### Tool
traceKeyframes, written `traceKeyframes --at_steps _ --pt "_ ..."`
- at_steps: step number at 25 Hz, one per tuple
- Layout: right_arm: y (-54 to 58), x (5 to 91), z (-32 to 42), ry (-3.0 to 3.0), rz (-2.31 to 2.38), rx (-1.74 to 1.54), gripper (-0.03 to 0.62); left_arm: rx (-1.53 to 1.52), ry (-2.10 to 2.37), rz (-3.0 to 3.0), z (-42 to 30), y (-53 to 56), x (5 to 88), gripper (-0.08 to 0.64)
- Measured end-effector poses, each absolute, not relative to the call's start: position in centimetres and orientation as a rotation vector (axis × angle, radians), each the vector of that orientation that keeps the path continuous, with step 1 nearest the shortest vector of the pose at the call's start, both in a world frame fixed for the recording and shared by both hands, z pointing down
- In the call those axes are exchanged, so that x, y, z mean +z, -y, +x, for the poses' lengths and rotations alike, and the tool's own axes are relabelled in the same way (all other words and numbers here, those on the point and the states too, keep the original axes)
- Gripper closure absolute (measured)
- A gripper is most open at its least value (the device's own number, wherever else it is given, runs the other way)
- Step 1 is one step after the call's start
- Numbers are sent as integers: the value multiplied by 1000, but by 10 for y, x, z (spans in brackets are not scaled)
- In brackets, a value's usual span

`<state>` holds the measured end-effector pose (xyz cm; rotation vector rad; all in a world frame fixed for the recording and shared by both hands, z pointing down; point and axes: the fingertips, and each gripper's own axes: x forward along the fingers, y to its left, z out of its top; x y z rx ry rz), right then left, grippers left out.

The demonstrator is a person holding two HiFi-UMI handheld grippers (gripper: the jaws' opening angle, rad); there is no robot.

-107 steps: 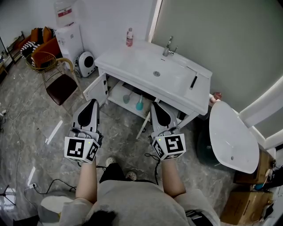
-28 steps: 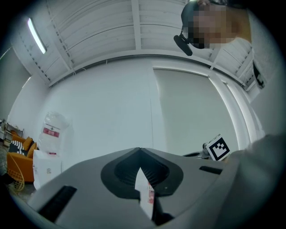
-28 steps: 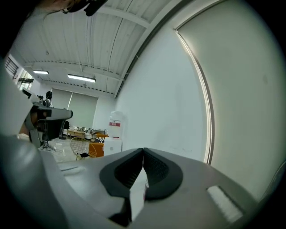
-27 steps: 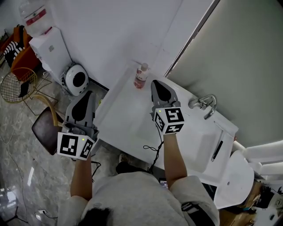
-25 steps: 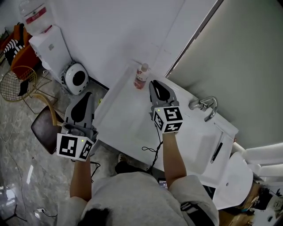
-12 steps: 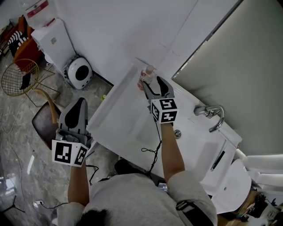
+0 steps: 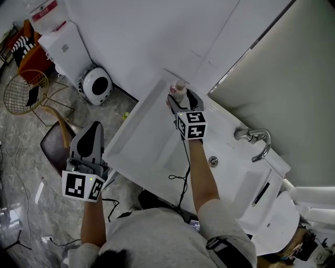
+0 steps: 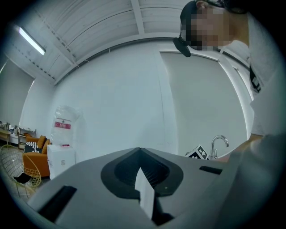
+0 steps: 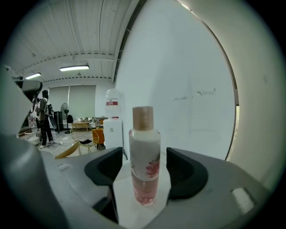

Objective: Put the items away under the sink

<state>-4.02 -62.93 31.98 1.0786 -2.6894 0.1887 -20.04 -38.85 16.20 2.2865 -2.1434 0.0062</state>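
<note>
Sink counter (image 7: pixel 138 141); right tool (image 7: pixel 183 100) jaws parted round upright bottle (image 9: pixel 145 156)

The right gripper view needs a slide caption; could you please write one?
Right gripper, jaws open, straddles an upright pink bottle on the white counter, not yet gripped.

Count of things around the sink: two of some kinds, one of the others.
There are two grippers, the left gripper (image 7: pixel 93 128) at 8 o'clock of the head view and the right gripper (image 7: pixel 181 100) toward 12 o'clock; one bottle (image 7: pixel 179 90); one sink (image 7: pixel 146 141) with one tap (image 7: pixel 254 137) at 3 o'clock and one drain (image 7: pixel 212 161); one slim black object (image 7: pixel 260 191) at 4 o'clock; one water dispenser (image 7: pixel 60 44) with one jug (image 7: pixel 44 9) at 10 o'clock; two chairs at 9 o'clock, a gold wire chair (image 7: pixel 23 94) and a dark-seated chair (image 7: pixel 52 149); one round white appliance (image 7: pixel 98 85).
</note>
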Motion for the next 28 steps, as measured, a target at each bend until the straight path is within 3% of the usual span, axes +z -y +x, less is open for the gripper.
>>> traceKeyframes --at_steps 7,11,28 --pt "638 337 -45 2685 1080 220 287 37 2159 2256 -208 387 169 561" --pt "639 339 -46 2685 1079 186 351 43 2163 2245 -212 386 172 561" --pt "560 280 -51 2761 1132 122 360 -26 2144 2310 -218 346 153 561"
